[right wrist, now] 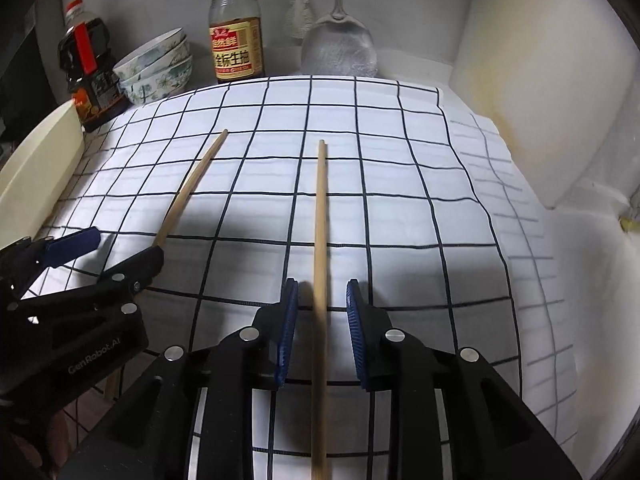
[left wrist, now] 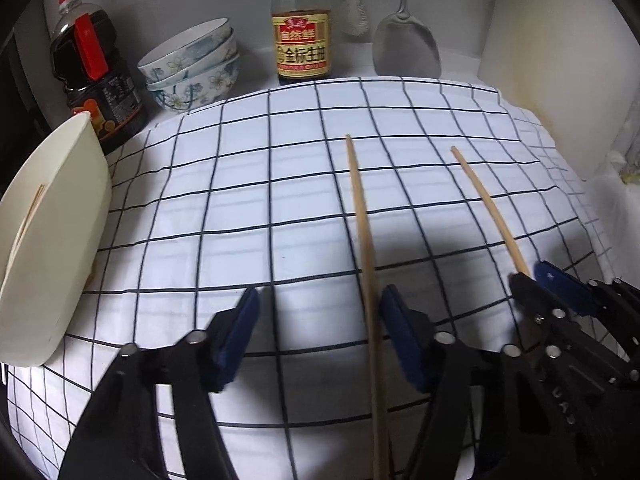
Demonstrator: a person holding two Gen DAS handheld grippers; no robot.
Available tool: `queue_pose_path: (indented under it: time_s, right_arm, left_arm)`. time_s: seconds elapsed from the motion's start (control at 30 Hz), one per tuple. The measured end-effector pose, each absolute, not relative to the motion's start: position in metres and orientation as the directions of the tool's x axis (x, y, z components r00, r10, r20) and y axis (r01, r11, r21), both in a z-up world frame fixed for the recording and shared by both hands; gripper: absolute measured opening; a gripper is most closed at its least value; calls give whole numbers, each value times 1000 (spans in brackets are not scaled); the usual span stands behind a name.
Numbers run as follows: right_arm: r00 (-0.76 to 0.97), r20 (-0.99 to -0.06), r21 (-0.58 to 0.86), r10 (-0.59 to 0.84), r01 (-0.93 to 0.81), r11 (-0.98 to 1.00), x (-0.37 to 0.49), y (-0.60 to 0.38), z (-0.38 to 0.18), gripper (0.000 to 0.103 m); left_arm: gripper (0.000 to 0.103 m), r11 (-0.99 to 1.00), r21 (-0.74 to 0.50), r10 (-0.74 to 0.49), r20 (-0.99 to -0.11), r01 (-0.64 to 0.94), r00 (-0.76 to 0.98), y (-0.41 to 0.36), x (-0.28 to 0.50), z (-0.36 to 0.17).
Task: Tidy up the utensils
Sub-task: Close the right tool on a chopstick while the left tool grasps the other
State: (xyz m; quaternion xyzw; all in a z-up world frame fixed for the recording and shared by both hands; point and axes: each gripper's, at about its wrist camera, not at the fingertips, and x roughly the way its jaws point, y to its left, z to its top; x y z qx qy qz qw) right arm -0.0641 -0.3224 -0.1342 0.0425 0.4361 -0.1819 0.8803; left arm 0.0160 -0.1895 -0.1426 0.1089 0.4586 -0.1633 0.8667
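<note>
Left gripper [left wrist: 318, 334] pitched steeply down, blue pads [left wrist: 240, 332] parted, pressing nothing. Right gripper [right wrist: 322, 330] alongside toward 3 o'clock, likewise tilted down, jaws slightly apart, gaps showing inside both pads [right wrist: 290, 332].

- Left gripper [left wrist: 316, 312] gapes over the checked cloth [left wrist: 240, 200], a chopstick [left wrist: 362, 216] beside its right pad.
- Right gripper [left wrist: 534, 276] straddles another chopstick [left wrist: 486, 204].

Two chopsticks lie side by side on the checked cloth [right wrist: 360, 152], the left chopstick [right wrist: 192, 188] angled, the right chopstick [right wrist: 320, 208] straight. Behind the cloth stand a soy sauce bottle [right wrist: 236, 48], stacked bowls [right wrist: 156, 68] and an oil jug [right wrist: 88, 68] further left, a spatula [right wrist: 340, 52] right. A container [left wrist: 52, 240] sits at the cloth's left edge.
</note>
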Motion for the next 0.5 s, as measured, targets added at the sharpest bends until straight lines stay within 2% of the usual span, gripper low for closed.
queue_pose_path:
  time_s: [0.07,0.1,0.17,0.5]
  right_arm:
    - [555,-783,-86,-280,349,933,-64,-321,-134,15]
    - [552,-785,-93,-283,346,934,-63,-320,-134,7]
    - [548,-789,-89,-279,348,933,-63,-320,-134,6]
    - [558,-801,5,-218,369,929,-74,-318,-123,6]
  left_arm:
    - [33,911,44,-197,-828,410,526,-196,10,-142]
    - [28,905,48,-202,-827,424,525,-199,8,-142]
    - [8,896,52,-209,-827,441,522,-204,4,-142]
    - [7,901,-3,-235,-845,434,481,-191,4,-134]
